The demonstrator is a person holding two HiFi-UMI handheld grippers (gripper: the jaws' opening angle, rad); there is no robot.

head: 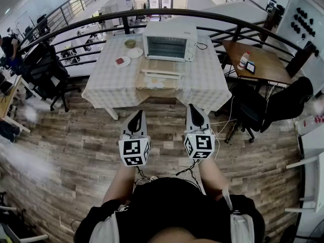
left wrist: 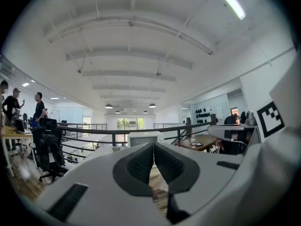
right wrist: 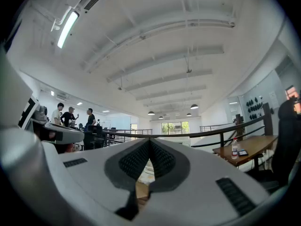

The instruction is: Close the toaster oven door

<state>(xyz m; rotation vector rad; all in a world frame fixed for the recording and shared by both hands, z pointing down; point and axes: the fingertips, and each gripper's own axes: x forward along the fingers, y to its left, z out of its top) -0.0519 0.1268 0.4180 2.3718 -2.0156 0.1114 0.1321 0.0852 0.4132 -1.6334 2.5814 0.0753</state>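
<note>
Head view: counted one white toaster oven point(head: 169, 41) at the far edge of one table point(head: 109, 82) with a pale cloth, close to the railing point(head: 212, 17). Could not tell from so far whether its door stood open or shut. Found to its left one bowl point(head: 130, 43) and two plates point(head: 122, 62), one of them with something red on it. Saw in front of it one flat brown board point(head: 159, 77) lying on the cloth. Counted two grippers, the left gripper point(head: 135, 119) and the right gripper point(head: 194, 113), held side by side above the wooden floor point(head: 76, 151), well apart from the table and touching nothing. Found in the left gripper view and the right gripper view both pairs of jaws clenched together, with nothing between them. Noted at the right one brown table point(head: 268, 59) with one bottle point(head: 244, 59) and one phone point(head: 250, 67).
</note>
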